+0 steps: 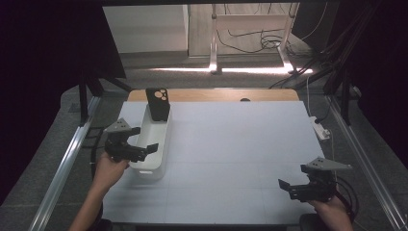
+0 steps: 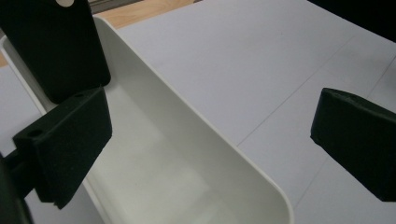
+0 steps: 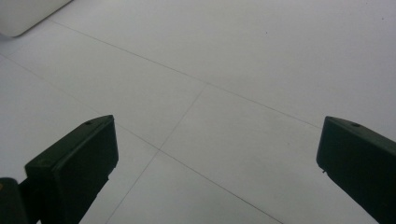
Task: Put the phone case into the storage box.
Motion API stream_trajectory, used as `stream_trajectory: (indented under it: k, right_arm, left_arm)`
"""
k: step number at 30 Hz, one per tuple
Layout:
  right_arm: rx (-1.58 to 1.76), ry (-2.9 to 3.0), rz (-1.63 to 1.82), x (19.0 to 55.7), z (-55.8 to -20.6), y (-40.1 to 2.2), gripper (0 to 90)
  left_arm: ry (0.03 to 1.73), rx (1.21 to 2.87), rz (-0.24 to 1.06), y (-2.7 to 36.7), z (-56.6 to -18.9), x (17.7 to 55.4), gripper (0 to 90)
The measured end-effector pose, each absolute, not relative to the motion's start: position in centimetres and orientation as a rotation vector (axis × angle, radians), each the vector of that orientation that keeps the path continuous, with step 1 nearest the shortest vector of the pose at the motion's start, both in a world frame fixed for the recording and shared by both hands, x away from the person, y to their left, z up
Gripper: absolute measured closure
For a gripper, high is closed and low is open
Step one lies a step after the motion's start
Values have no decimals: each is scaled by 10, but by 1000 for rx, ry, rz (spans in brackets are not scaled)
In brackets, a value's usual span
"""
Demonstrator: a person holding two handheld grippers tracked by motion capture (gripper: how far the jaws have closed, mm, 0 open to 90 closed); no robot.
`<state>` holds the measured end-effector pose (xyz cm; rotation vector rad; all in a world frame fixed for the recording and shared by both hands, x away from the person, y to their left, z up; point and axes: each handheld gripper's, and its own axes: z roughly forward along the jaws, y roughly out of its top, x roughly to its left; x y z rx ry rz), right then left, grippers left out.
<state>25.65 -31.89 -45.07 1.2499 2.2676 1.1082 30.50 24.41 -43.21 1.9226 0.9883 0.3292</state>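
A long white bin [image 1: 155,139] lies at the left of the white table. A black phone case [image 1: 158,103] leans upright in its far end, camera holes at the top. My left gripper [image 1: 144,141] hangs open over the bin's near half, one jaw inside and one over the table beyond the right wall. The left gripper view has the bin [image 2: 196,140], bare inside on the near side, and the case [image 2: 56,46] at the far end. My right gripper [image 1: 285,187] stands open near the front right corner, above bare table [image 3: 224,70], nothing between its jaws.
A wooden strip [image 1: 221,95] runs along the table's far edge. A white power strip [image 1: 320,127] lies off the right edge. Metal rails [image 1: 72,149] flank both sides. A corner of the bin [image 3: 23,16] peeks in at the upper left of the right gripper view.
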Motion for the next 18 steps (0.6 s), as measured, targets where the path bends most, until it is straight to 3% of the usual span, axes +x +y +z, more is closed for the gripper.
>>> stream_trajectory:
  k: [18]
  right_arm:
    - [1249, 2272, 1108, 257, -451, -319, 0]
  left_arm:
    - [1036, 1884, 384, 254, -431, 268, 0]
